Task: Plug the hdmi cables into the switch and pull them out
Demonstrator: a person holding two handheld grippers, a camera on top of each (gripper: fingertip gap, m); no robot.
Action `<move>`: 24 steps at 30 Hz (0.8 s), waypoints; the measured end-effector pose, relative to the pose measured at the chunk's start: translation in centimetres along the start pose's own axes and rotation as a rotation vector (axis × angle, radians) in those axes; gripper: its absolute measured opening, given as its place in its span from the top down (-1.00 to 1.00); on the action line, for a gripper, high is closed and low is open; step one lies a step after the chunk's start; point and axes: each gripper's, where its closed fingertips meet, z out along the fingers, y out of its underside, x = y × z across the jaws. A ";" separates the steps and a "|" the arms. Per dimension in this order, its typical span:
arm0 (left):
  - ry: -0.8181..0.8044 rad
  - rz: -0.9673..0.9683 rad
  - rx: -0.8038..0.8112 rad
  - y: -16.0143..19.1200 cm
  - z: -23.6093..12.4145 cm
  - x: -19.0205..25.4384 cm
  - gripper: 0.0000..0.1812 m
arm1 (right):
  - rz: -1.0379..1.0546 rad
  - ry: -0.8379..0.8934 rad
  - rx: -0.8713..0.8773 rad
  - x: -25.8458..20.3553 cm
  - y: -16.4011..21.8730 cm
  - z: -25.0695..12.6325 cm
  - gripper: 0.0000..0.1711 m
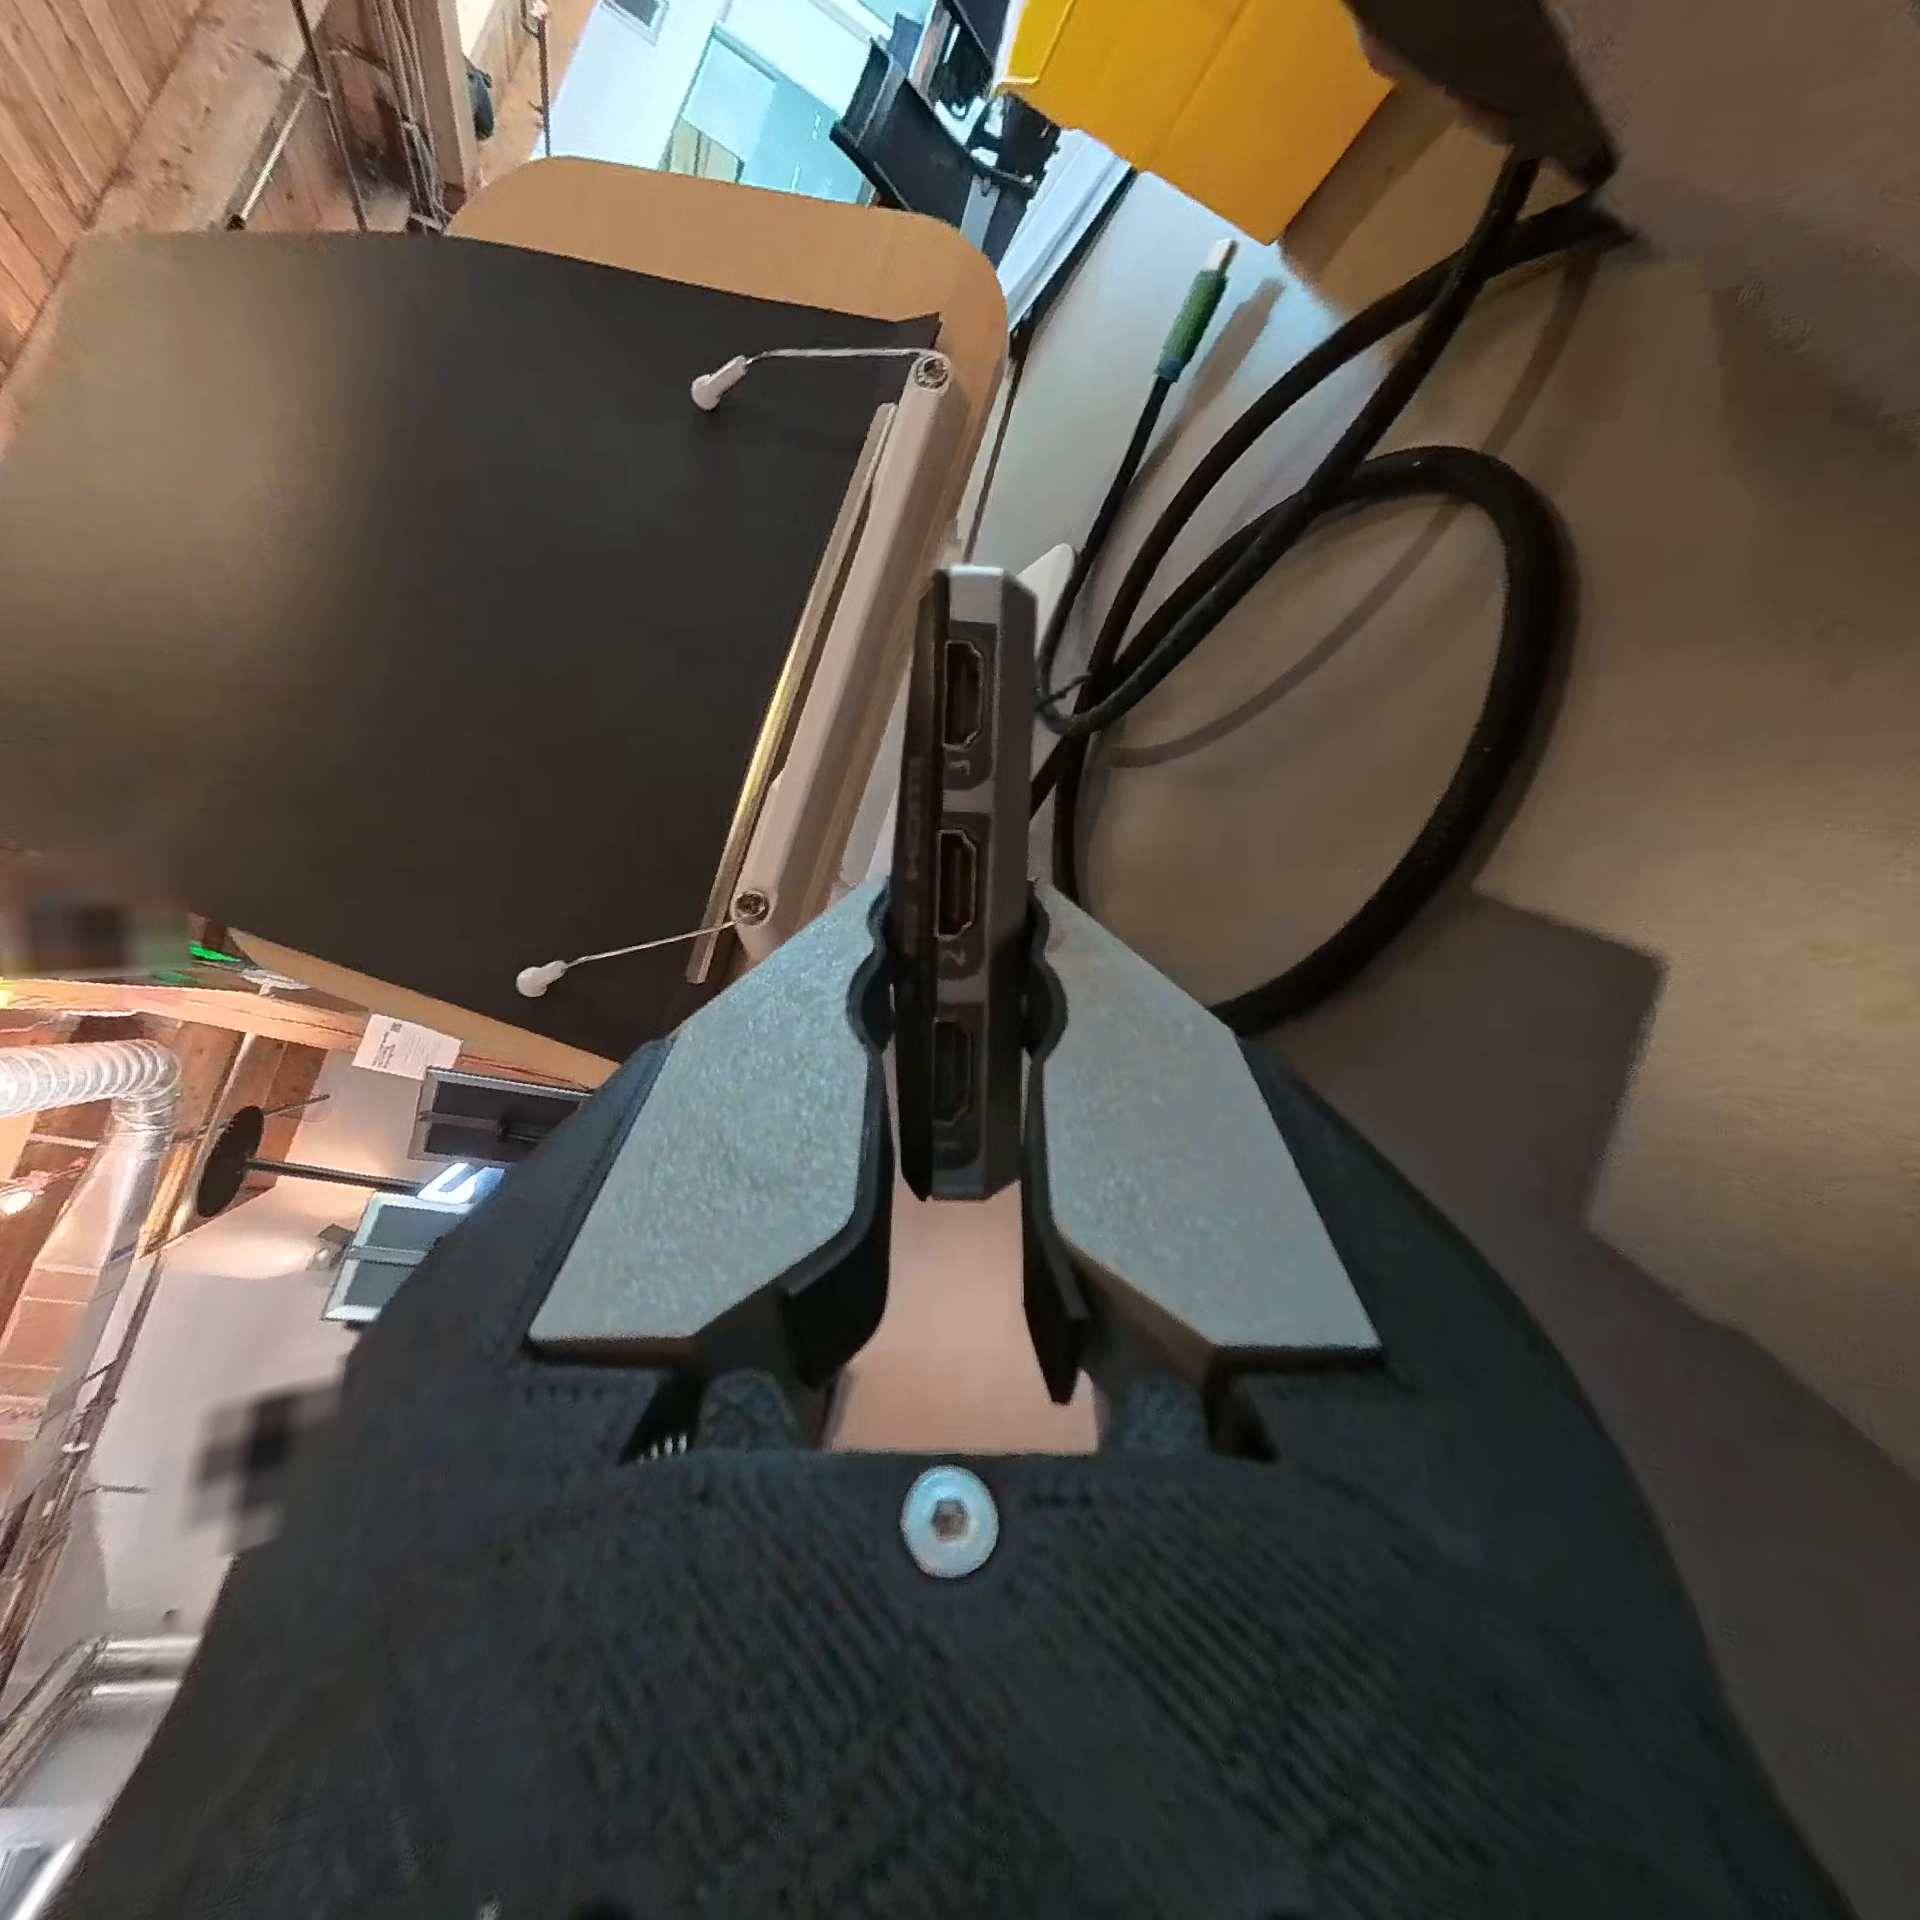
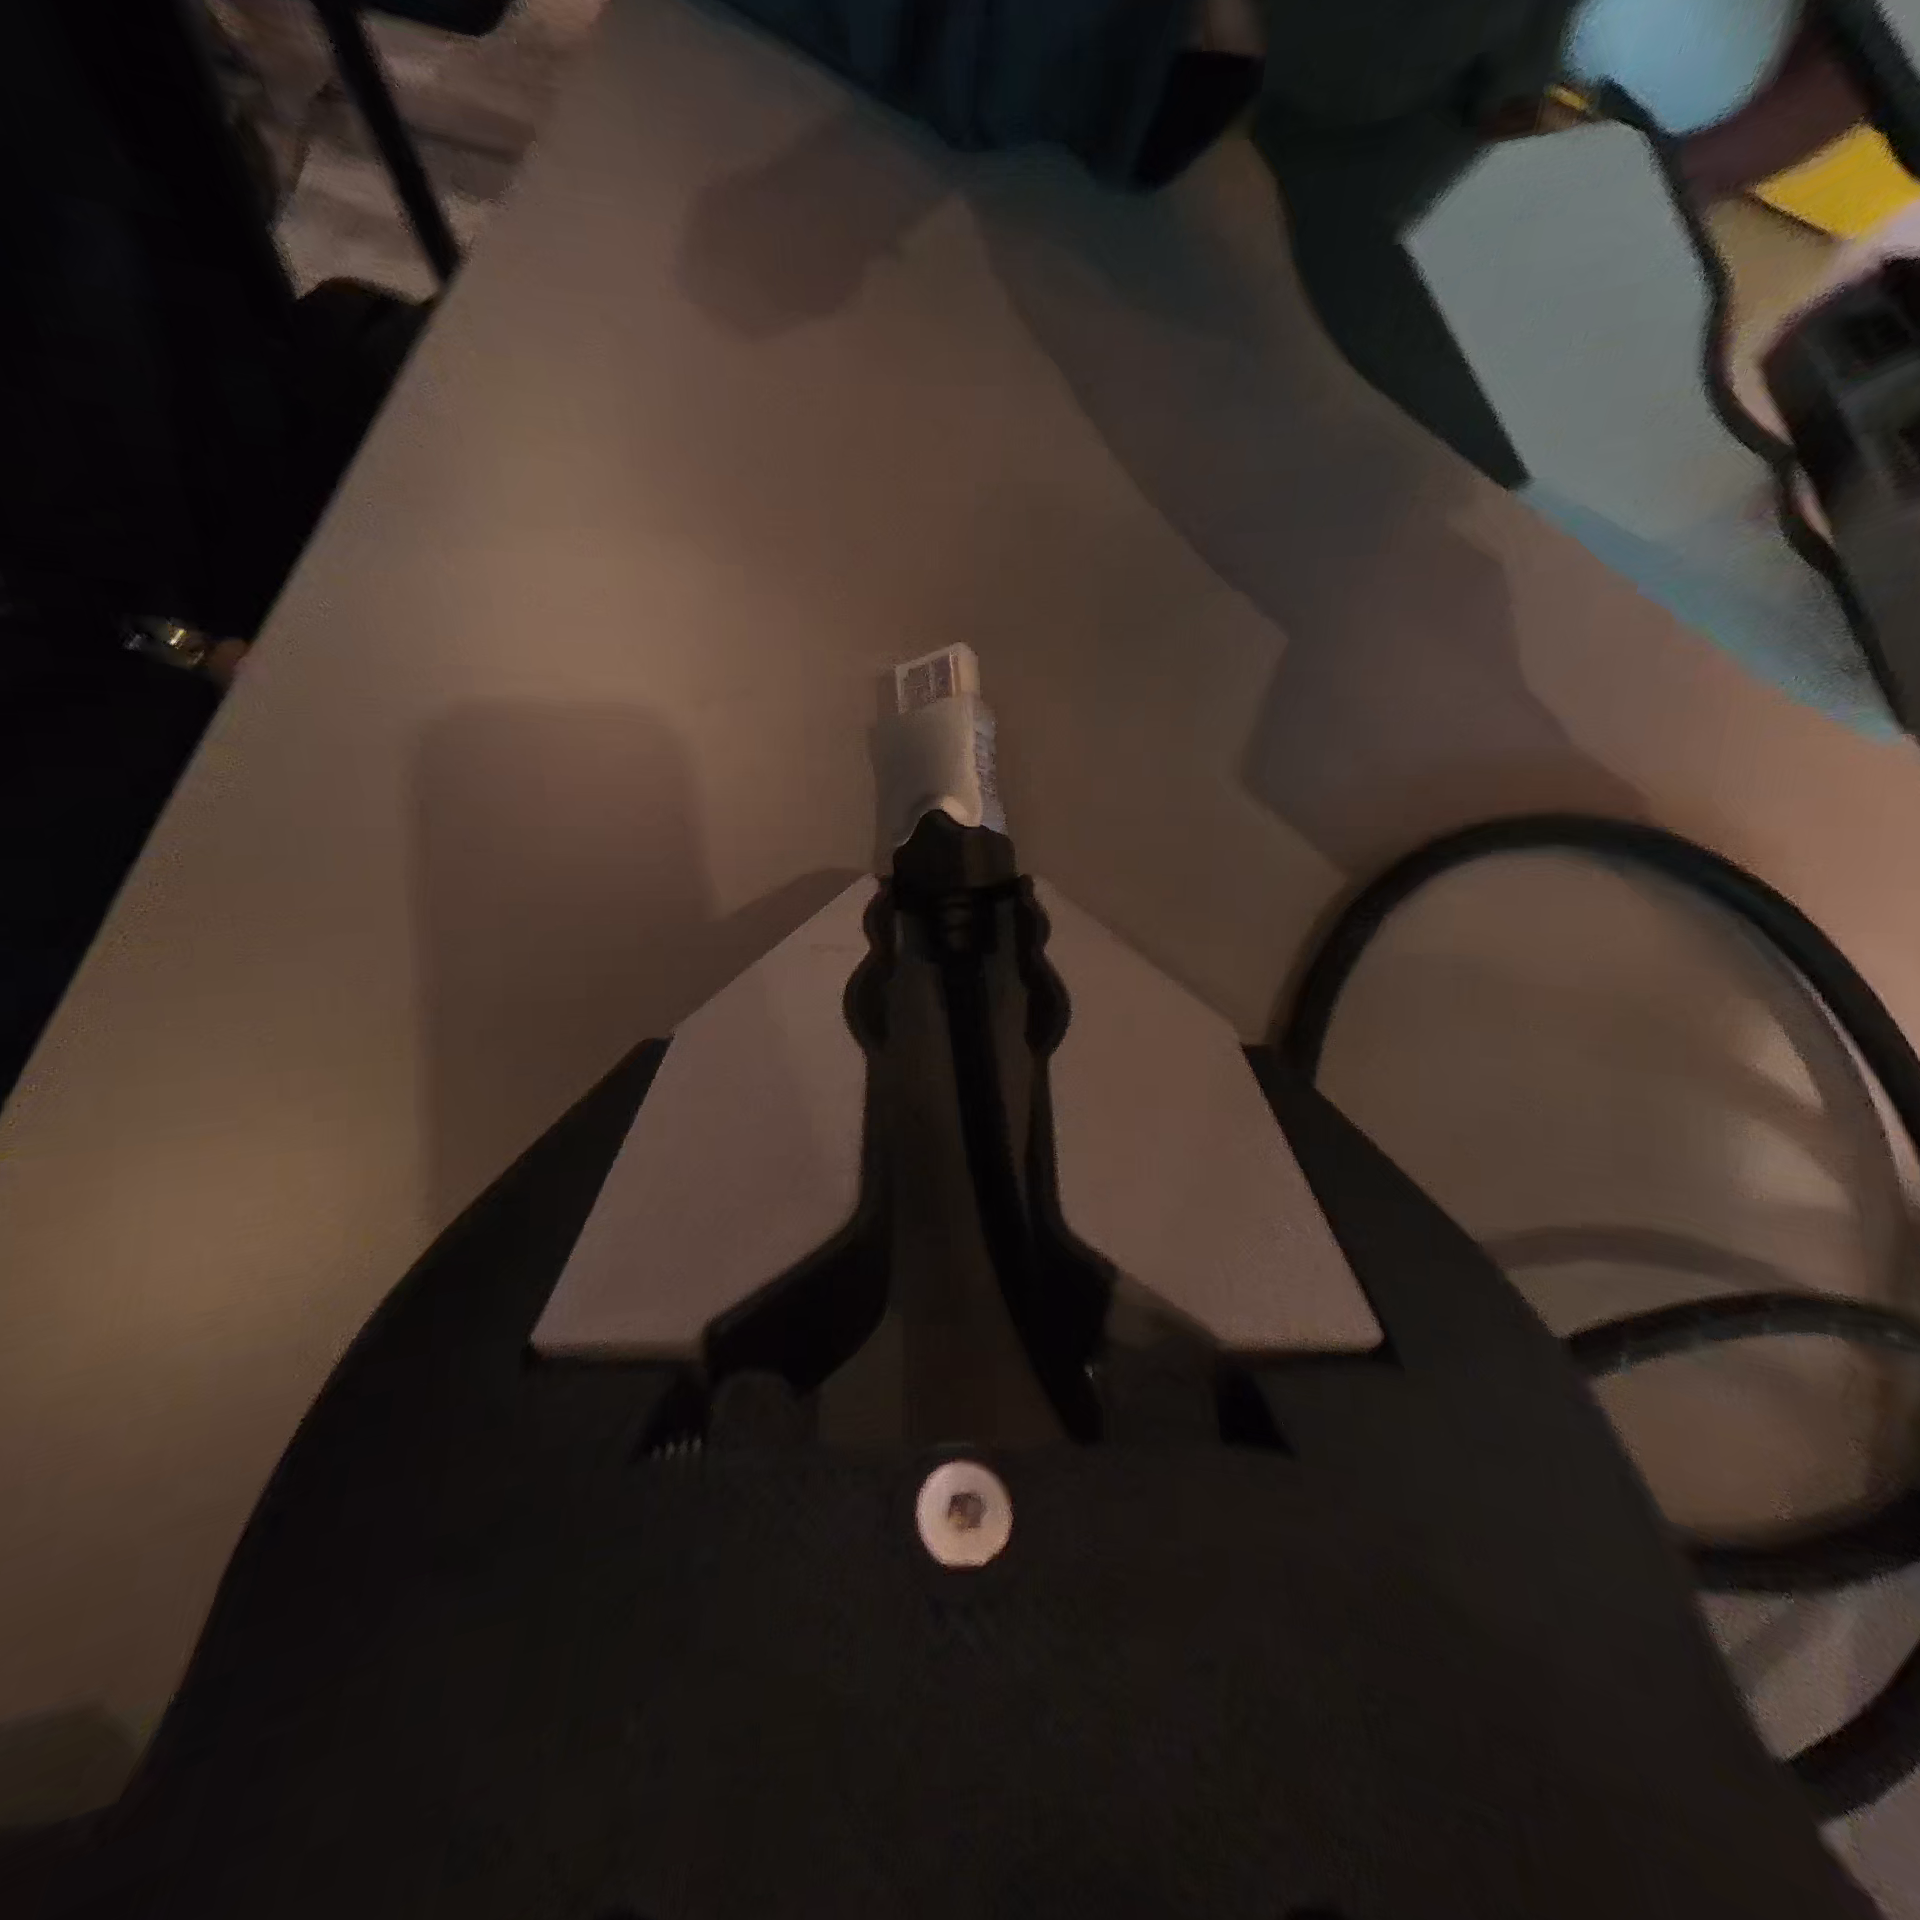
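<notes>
My left gripper (image 1: 961, 914) is shut on a grey HDMI switch (image 1: 971, 790), held on edge above the table with its row of three empty ports facing me. My right gripper (image 2: 956, 904) is shut on a black HDMI cable at the strain relief; its white plug (image 2: 940, 738) sticks out past the fingertips, above the beige table (image 2: 623, 623). A second cable with a green plug (image 1: 1195, 322) lies on the table in the left wrist view. The black cable loops (image 1: 1496, 727) lie beside it.
A black mat on a wooden board (image 1: 416, 571) stands left of the switch. A yellow box (image 1: 1205, 94) sits at the far end. In the right wrist view, cable loops (image 2: 1662, 1039) lie right, and a black device (image 2: 1860, 416) sits at the upper right. The grippers' ends are close to 15 centimeters from one another.
</notes>
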 end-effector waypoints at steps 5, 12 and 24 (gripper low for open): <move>-0.108 0.176 -0.124 1.8 0.4 -1.2 0.79 | 0.334 0.047 0.119 4.0 -0.9 -1.3 0.76; -0.129 0.182 -0.164 2.6 1.1 -1.3 0.79 | 0.568 0.110 0.315 7.3 -1.7 -3.7 0.77; -0.037 0.184 -0.154 2.8 1.2 0.5 0.79 | 0.545 0.135 0.402 7.9 -2.5 -5.2 0.77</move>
